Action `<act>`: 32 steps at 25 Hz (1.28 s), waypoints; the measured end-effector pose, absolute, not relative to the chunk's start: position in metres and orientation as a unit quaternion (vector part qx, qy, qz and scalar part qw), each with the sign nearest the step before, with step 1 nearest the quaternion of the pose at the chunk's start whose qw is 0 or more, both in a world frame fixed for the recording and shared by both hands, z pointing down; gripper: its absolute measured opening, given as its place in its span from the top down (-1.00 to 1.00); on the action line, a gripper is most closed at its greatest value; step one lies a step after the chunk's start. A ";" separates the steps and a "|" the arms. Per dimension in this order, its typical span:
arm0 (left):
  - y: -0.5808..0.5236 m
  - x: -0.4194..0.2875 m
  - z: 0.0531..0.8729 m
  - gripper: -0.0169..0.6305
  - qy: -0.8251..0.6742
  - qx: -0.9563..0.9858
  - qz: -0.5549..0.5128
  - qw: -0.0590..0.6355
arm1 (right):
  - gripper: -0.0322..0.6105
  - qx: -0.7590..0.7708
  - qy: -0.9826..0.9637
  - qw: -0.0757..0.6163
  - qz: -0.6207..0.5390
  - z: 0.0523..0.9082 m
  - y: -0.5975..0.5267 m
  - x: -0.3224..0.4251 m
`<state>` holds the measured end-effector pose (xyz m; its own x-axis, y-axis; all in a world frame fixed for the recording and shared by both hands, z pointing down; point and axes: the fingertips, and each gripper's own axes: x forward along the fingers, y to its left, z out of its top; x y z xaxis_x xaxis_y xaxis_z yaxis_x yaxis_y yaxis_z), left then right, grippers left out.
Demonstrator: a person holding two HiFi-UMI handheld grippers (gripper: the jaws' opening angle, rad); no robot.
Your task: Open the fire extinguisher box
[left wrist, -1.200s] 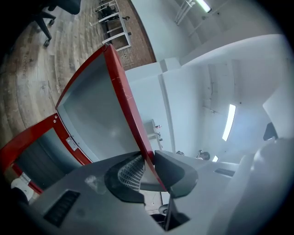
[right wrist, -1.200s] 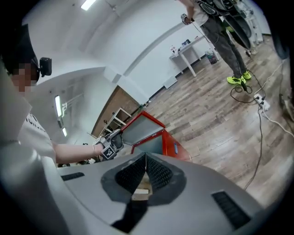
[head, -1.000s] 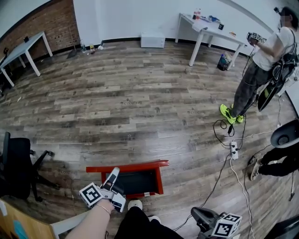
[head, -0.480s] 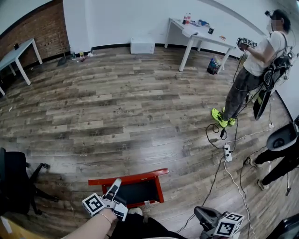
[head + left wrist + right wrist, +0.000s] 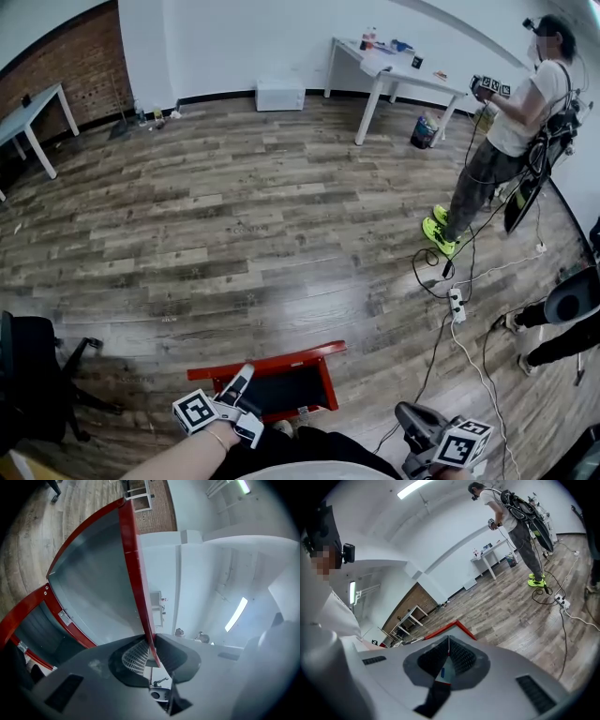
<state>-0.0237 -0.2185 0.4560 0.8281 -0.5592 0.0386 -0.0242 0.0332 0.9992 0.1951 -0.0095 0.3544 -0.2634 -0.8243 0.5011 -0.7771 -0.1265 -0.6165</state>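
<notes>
The red fire extinguisher box (image 5: pixel 323 382) lies on the wood floor just in front of me. Its glass-panelled door (image 5: pixel 89 573) is swung away from the dark inside (image 5: pixel 33 630). My left gripper (image 5: pixel 244 375) holds the door's red frame edge (image 5: pixel 133 559). Its jaws have just been closing, and both pads press on that edge in the left gripper view (image 5: pixel 151 649). My right gripper (image 5: pixel 405 412) hovers at the lower right, apart from the box and shut on nothing. In the right gripper view (image 5: pixel 449 640) its tips meet below the box's red corner (image 5: pixel 454 624).
A person (image 5: pixel 506 122) stands at the right near a white table (image 5: pixel 394 61). A power strip with cables (image 5: pixel 457 305) lies right of the box. Someone's legs (image 5: pixel 562 342) show at the right edge and a black chair (image 5: pixel 28 366) at the left.
The left gripper stays clamped on the door's edge while the view has shifted slightly. The right gripper has moved a little, still shut and away from the box.
</notes>
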 end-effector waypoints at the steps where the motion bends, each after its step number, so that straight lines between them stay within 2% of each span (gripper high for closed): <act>1: -0.219 -0.023 0.456 0.81 -0.217 0.668 -0.195 0.685 | 0.87 -0.606 0.660 0.025 -0.442 0.355 -0.011 0.195; 11: -0.231 -0.020 0.452 0.82 -0.211 0.671 -0.202 0.682 | 0.87 -0.591 0.675 0.015 -0.441 0.354 -0.040 0.201; 32: -0.291 -0.018 0.467 0.84 -0.292 0.654 -0.242 0.655 | 0.87 -0.520 0.712 -0.014 -0.473 0.370 -0.113 0.240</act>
